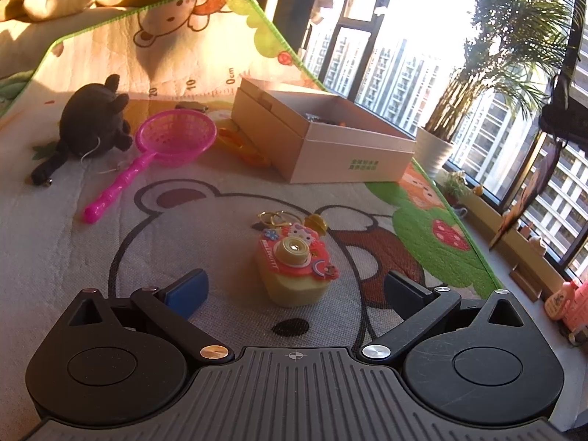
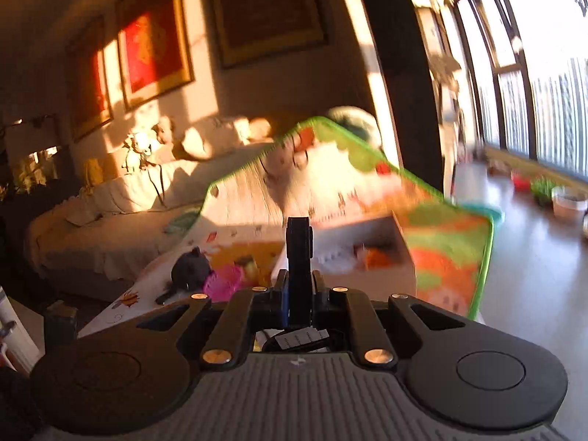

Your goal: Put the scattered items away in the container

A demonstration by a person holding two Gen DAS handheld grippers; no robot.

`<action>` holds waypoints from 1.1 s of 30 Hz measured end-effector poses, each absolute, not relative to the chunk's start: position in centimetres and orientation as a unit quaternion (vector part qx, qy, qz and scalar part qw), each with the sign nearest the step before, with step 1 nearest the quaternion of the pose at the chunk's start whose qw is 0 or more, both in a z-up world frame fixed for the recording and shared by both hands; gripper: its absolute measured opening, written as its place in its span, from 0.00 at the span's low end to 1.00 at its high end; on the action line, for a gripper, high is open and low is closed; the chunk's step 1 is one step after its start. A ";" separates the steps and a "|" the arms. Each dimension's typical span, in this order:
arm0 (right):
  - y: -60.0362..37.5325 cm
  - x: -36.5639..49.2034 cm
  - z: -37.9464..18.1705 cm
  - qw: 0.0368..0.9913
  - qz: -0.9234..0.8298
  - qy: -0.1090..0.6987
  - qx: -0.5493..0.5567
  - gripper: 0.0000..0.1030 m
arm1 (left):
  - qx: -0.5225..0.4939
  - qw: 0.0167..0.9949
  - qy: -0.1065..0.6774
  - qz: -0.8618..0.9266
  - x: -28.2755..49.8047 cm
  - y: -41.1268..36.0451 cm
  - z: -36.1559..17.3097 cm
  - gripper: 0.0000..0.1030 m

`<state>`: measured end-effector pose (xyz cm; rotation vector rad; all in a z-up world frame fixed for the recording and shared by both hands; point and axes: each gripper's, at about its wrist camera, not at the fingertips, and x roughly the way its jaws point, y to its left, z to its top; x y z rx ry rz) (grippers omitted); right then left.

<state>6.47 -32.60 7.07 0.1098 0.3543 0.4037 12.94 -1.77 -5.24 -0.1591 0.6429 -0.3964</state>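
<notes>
A yellow and pink toy camera with gold key rings lies on the play mat. My left gripper is open, a blue-padded finger on each side of the camera's near end and clear of it. Beyond stands the open cardboard box with some items inside. Left of the box lie a pink sieve, a black plush and an orange item. My right gripper is shut on a flat black object, which sticks up above the near edge of the box. The right wrist view is blurred.
The mat's green edge ends just right of the box, with bare floor past it. A potted palm and small items line the window sill on the right. A sofa with cushions runs behind the mat.
</notes>
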 end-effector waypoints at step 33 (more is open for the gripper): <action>-31.8 6.4 5.3 0.940 0.196 0.277 0.026 0.12 | -0.090 0.924 0.314 -0.197 13.1 -1.5 -5.4 1.00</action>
